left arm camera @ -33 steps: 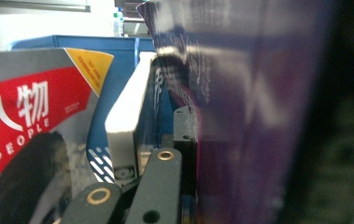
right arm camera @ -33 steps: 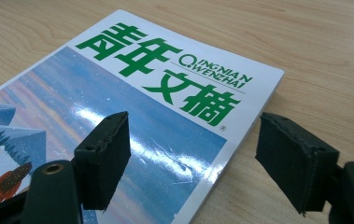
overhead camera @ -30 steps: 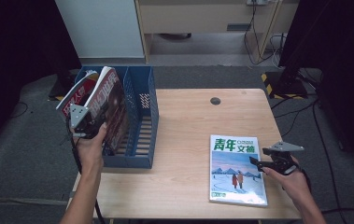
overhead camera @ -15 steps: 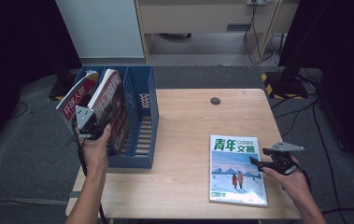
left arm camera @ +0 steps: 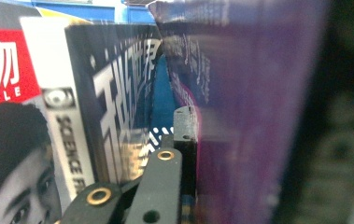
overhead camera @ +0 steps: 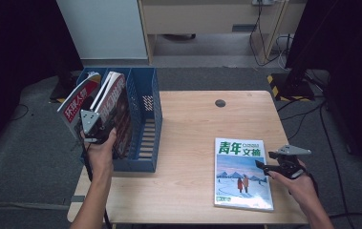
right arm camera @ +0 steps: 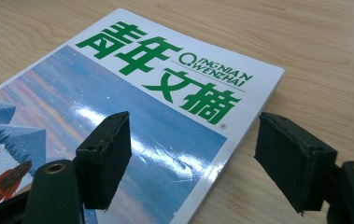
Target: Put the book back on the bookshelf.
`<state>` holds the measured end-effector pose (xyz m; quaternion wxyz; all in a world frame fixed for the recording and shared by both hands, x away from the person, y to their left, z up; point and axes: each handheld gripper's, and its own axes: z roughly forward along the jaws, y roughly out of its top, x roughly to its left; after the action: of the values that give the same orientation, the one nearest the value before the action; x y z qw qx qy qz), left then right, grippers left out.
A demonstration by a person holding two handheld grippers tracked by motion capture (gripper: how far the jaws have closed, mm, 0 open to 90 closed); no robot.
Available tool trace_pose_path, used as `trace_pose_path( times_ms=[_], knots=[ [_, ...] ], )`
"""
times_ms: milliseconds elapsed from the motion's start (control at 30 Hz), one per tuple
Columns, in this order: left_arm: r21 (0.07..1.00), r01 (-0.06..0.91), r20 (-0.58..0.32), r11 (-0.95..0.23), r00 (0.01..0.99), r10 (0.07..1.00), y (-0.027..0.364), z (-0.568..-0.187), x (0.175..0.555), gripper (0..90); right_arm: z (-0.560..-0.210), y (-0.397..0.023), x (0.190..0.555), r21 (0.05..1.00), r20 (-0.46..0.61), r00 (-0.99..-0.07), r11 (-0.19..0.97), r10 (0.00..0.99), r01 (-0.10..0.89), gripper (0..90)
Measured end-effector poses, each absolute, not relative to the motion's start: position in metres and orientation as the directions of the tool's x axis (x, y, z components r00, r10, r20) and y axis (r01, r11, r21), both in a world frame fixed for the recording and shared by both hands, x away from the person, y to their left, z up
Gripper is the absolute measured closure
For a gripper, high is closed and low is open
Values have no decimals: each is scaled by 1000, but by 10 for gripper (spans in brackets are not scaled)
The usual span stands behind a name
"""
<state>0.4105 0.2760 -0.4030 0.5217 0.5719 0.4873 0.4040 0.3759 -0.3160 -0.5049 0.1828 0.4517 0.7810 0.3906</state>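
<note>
Grey carpet surrounded the light wooden desk (overhead camera: pixel 188 124), with dark equipment stands and cables beyond its far right corner. At the desk's left edge stood a blue file rack (overhead camera: pixel 145 119) of 3 slots. The left gripper (overhead camera: pixel 92 128) was clenched on a dark purple-covered magazine (overhead camera: pixel 116 112) standing in the rack beside a red-titled magazine (overhead camera: pixel 76 102). The left gripper view showed what the high view did not: the purple cover (left arm camera: pixel 249 116) pinched close against the black jaws, and a science magazine (left arm camera: pixel 114 93) just beside it. Near the desk's front right corner lay a green-titled magazine (overhead camera: pixel 242 172) flat, with bare wood open between it and the rack. The right gripper (overhead camera: pixel 269 167) hovered at its right edge, jaws released and straddling that edge (right arm camera: pixel 198 140) in the right gripper view.
</note>
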Motion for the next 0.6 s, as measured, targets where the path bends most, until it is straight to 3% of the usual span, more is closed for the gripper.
trace_pose_path(
  times_ms=[600],
  knots=[
    [990, 142, -33, 5, 192, 981, 266, -414, 419, 841, -506, -316, 376, 776, 62, -526, 290, 848, 560, 271]
  ],
)
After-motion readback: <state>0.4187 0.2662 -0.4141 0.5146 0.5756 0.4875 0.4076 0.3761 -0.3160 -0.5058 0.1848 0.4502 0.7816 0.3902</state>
